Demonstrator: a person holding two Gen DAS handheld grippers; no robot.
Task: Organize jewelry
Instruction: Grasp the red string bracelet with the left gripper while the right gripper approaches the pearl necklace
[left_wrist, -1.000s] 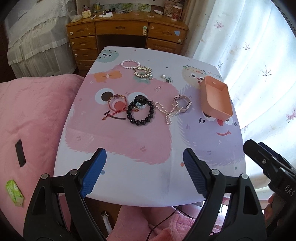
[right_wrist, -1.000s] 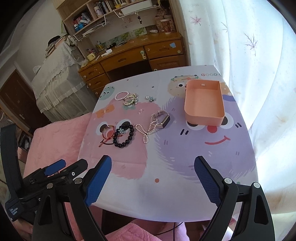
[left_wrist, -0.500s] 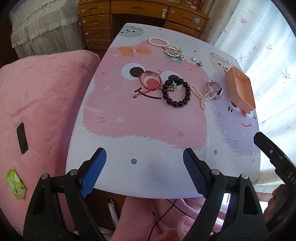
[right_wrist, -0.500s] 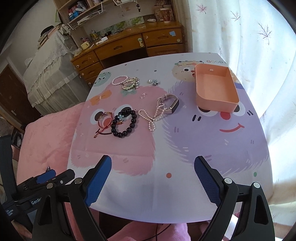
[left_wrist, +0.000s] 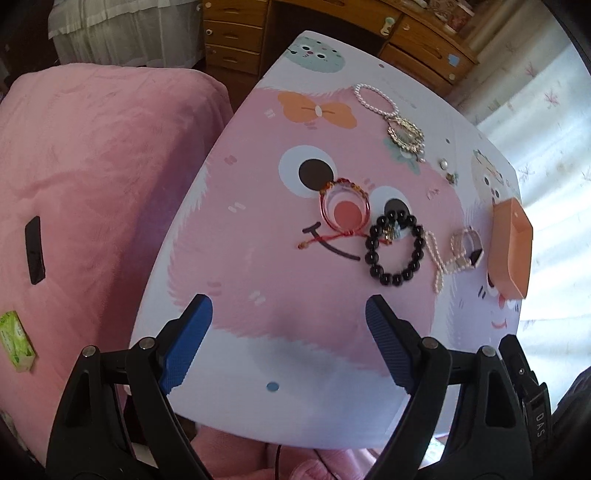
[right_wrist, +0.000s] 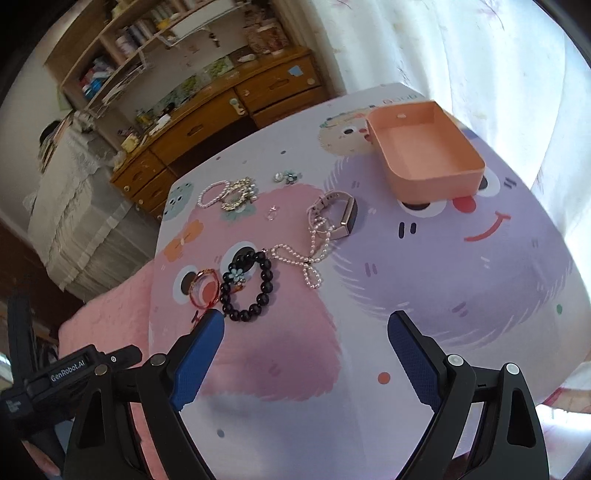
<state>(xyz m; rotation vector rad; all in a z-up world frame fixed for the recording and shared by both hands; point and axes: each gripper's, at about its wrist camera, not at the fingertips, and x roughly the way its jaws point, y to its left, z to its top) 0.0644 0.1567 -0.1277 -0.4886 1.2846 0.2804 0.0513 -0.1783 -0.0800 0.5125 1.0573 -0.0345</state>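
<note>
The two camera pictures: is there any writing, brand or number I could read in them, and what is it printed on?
"GenRobot.AI": white label on the black body of the left gripper, seen in the right wrist view.
"DAS": white letters, cut off at the picture's edge, on the black body of the right gripper, seen in the left wrist view.
Letters printed on the far edge of the tablecloth, behind the orange tray: too blurred to read.
Green packet on the pink blanket: print too small to read.

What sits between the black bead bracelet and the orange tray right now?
In the right wrist view, a pearl strand tied in a bow and a rose-gold watch lie between the black bead bracelet and the orange plastic tray.
</note>
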